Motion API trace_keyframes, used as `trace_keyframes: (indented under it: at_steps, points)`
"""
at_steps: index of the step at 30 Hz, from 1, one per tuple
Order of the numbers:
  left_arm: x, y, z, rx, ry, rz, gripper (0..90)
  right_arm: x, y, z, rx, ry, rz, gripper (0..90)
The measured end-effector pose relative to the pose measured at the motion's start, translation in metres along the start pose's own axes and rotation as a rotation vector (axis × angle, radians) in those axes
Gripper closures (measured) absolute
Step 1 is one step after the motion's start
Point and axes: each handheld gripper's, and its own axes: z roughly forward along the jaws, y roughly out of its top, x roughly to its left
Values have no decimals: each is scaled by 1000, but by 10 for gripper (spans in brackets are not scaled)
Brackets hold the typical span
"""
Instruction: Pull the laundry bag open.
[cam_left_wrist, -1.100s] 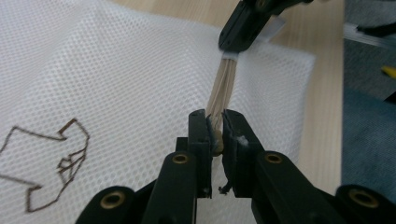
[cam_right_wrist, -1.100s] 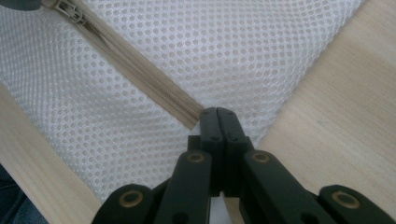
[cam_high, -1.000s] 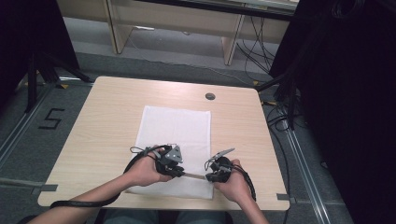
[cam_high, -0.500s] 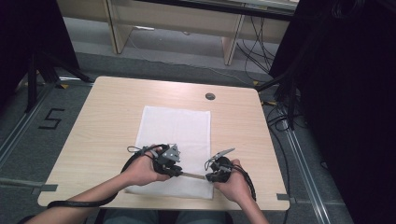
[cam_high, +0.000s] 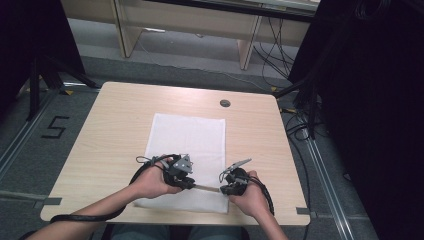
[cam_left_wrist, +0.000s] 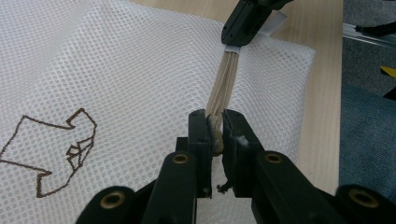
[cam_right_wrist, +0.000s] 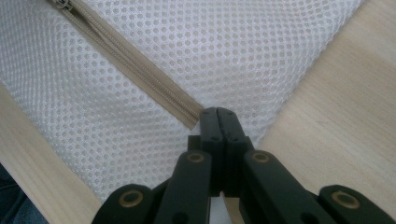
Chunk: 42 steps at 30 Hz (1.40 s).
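Pinching the beige zipper (cam_left_wrist: 223, 86) — left tongs (cam_left_wrist: 215, 128), right tongs (cam_right_wrist: 218, 116) clamped on white mesh bag (cam_high: 187, 137)

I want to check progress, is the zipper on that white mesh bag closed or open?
Closed where visible: in the right gripper view the zipper teeth run meshed together across the mesh bag; the rest cannot be told.

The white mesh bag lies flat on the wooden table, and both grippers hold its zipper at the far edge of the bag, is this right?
Not quite. The grippers (left gripper, right gripper) hold the zipper at the near edge of the white mesh bag, as the high view shows. The bag does lie flat on the wooden table.
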Motion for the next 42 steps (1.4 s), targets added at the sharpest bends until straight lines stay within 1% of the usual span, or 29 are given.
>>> trace_keyframes:
  at_steps: [1,3,4,5,6,7,9,10,12,15,16,17,18,19,22,23,24,25,26,28,29,30,37,38,39,40,41,42]
  points:
    - [0,-1,0,-4,-10,-21,819,0,0,0,1,-2,3,900]
    - [0,-2,-2,-7,-8,-23,819,0,0,0,1,-2,3,900]
    - [1,-2,-2,-13,-15,-19,819,0,0,0,3,-3,2,900]
    - [1,-3,-2,-8,-6,-28,819,1,0,-1,12,-3,21,900]
    - [1,-3,-2,-7,-8,-27,819,2,0,-1,13,-6,23,900]
    - [1,-3,-3,-9,-8,-14,819,2,0,-1,12,-8,22,900]
    - [0,-3,-2,-8,-9,-22,819,2,0,-1,12,-8,22,900]
    - [1,-2,-3,-7,-9,-3,819,2,0,-1,12,-8,23,900]
    - [1,-3,-3,-4,-9,-2,819,2,0,-1,12,-8,23,900]
    - [0,-4,-3,-4,-9,-19,819,2,0,-1,12,-8,23,900]
    - [1,-4,-4,-10,-17,-33,819,0,0,0,2,-3,3,900]
    - [1,-5,-4,-10,-17,-24,819,0,0,0,-1,0,4,900]
    - [1,-4,-5,-2,-13,-16,819,-1,0,1,-12,4,-10,900]
    - [1,-5,-5,-2,-6,-7,819,-1,0,1,-9,3,-9,900]
    - [1,-5,-5,-3,-11,-10,819,0,0,0,-10,-1,-3,900]
    - [1,-5,-6,4,-6,-1,819,0,0,0,-10,-1,-4,900]
    - [1,-5,-6,-4,-13,-30,819,0,0,0,-11,-1,-2,900]
    - [1,-5,-6,-7,-15,-22,819,0,0,1,-8,-5,-3,900]
    - [1,-5,-6,-5,-13,-29,819,0,0,0,-9,-1,-6,900]
    - [1,-5,-6,-1,-12,-8,819,1,0,1,-10,-3,-5,900]
    - [1,-6,-5,-5,-14,-26,819,1,0,0,-9,-5,-4,900]
    - [2,-6,-6,-5,-15,-16,819,1,0,0,-8,-5,-4,900]
    - [2,-6,-6,-2,-16,-16,819,2,1,0,-7,-8,-3,900]
    - [3,-6,-6,3,-12,-12,819,2,0,0,2,-8,12,900]
    - [3,-6,-6,-2,-14,-15,819,2,0,0,-5,-10,-3,900]
    - [3,-6,-6,-3,-15,-16,819,3,0,0,4,-14,3,900]
    - [3,-6,-6,-4,-16,-17,819,5,0,-1,16,-22,24,900]
    - [3,-6,-6,3,-11,-15,819,5,0,-1,14,-26,14,900]
